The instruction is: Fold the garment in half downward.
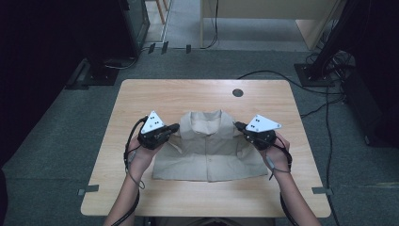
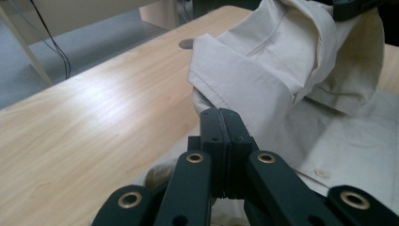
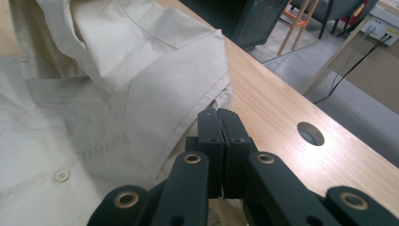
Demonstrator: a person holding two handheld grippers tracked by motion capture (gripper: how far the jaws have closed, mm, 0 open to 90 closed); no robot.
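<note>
Both grippers, left [image 1: 171,128] and right [image 1: 241,126], clamp our beige shirt's [image 1: 207,155] shoulders; we're mid-fold, and next we lay the top down evenly.

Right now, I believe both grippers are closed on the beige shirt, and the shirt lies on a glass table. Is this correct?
Not quite: the table is light wood, not glass, as the high view shows. The rest holds: the left gripper and the right gripper are each closed on the beige shirt, near its shoulders.

Shirt [image 1: 208,150] mid-table [image 1: 141,101], cable hole [image 1: 237,92] behind, gripper at each shoulder
</note>
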